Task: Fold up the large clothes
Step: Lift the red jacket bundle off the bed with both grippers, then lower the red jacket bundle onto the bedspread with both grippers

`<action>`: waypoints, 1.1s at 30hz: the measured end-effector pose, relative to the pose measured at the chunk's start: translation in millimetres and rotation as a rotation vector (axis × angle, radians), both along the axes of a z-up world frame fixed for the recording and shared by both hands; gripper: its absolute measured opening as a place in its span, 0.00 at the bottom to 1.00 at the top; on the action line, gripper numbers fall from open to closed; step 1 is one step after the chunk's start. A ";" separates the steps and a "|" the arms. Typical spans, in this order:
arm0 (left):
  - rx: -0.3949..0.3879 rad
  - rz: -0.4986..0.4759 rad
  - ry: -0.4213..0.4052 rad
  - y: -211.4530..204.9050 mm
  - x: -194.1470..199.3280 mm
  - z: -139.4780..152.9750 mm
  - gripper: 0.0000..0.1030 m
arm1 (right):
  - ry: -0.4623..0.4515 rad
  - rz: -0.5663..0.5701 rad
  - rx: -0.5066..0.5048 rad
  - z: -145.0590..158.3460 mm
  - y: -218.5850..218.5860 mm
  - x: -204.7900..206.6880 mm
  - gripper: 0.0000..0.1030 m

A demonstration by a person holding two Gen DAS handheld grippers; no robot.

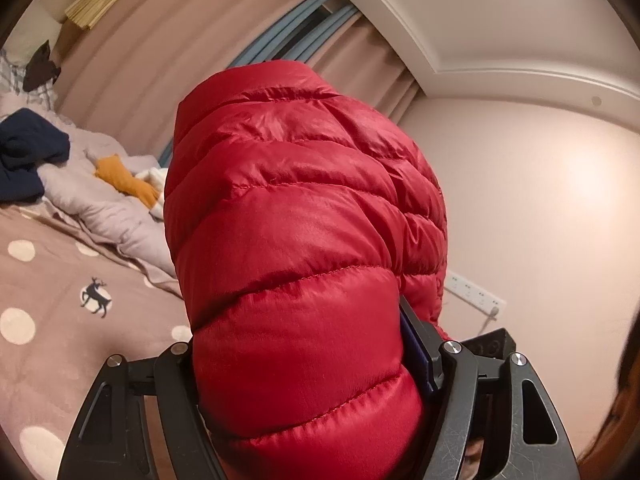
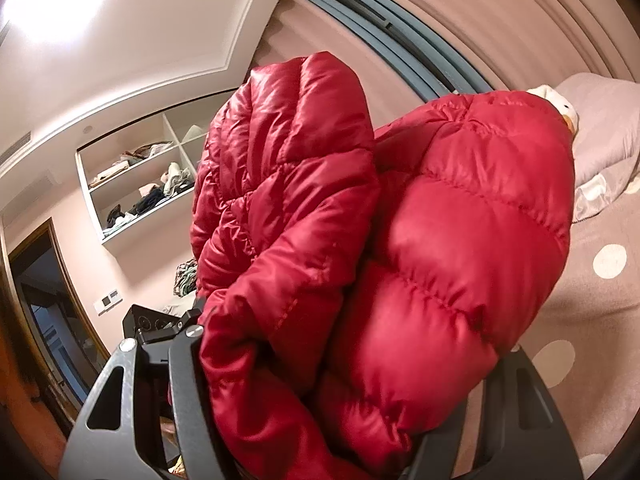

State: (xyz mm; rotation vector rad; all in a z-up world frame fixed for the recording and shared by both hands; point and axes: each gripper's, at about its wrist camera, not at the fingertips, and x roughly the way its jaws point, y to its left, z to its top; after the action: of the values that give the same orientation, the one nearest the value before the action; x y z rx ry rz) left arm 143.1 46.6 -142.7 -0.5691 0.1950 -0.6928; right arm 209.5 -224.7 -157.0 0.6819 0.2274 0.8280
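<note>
The red puffy jacket [image 1: 304,240] looks light, soft and slippery, so both pairs of fingers clamp thick bunches of it, better near seams.

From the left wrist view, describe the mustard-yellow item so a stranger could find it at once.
Start at the bed with the polka-dot cover and follow it back toward the pink curtains. There a rumpled pale grey quilt lies, and the mustard-yellow garment sits on it, right of a navy garment. It is the only yellow piece there.
</note>
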 end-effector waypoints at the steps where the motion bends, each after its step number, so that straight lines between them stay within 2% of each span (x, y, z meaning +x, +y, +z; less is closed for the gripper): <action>1: -0.004 0.002 0.004 0.1 2.7 -1.7 0.70 | 0.009 -0.002 0.002 -1.8 0.0 3.1 0.64; 6: 0.003 0.004 -0.009 2.1 18.8 -9.5 0.70 | -0.004 -0.003 0.001 -6.0 2.5 15.7 0.64; 11: 0.031 0.022 0.035 6.5 49.2 -28.1 0.70 | 0.046 -0.026 -0.010 -25.5 12.7 48.2 0.65; 13: 0.045 0.000 0.090 9.9 72.8 -44.2 0.70 | 0.068 -0.039 -0.035 -34.0 16.3 60.2 0.65; 17: 0.027 -0.012 0.311 11.4 131.4 -98.5 0.70 | 0.228 -0.081 -0.095 -72.7 22.4 102.0 0.65; 19: 0.050 -0.007 0.472 6.8 159.9 -134.4 0.70 | 0.352 -0.120 -0.155 -101.3 26.6 125.3 0.65; 20: 0.077 0.008 0.591 2.9 174.8 -158.1 0.71 | 0.423 -0.146 -0.203 -116.5 28.9 136.3 0.65; 21: 0.082 0.018 0.630 2.7 178.8 -167.9 0.73 | 0.518 -0.174 -0.269 -135.5 33.0 148.0 0.64; 22: 0.071 0.021 0.630 4.4 178.4 -171.6 0.75 | 0.555 -0.171 -0.279 -145.2 33.2 152.9 0.67; 23: 0.057 0.013 0.619 6.8 175.7 -170.3 0.75 | 0.575 -0.171 -0.256 -153.0 31.4 155.6 0.71; 24: 0.053 0.009 0.622 8.9 172.0 -164.6 0.75 | 0.595 -0.182 -0.237 -154.5 28.8 155.6 0.80; 25: 0.055 0.013 0.627 9.6 170.3 -161.5 0.76 | 0.608 -0.203 -0.242 -150.0 26.9 153.3 0.84; 27: 0.066 0.043 0.649 11.0 161.6 -151.7 0.76 | 0.568 -0.247 -0.269 -134.2 25.3 143.9 0.84; 30: 0.094 0.092 0.664 9.3 148.9 -137.2 0.76 | 0.529 -0.328 -0.306 -113.4 20.5 129.9 0.88; 33: 0.158 0.145 0.628 4.9 128.8 -114.2 0.76 | 0.466 -0.431 -0.308 -91.3 4.4 113.4 0.94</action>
State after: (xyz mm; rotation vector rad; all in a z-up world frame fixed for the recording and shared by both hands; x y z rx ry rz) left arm 271.9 51.5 -256.8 -0.6287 0.7795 -0.3360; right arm 322.9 -220.3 -248.3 0.5947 0.5923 0.2046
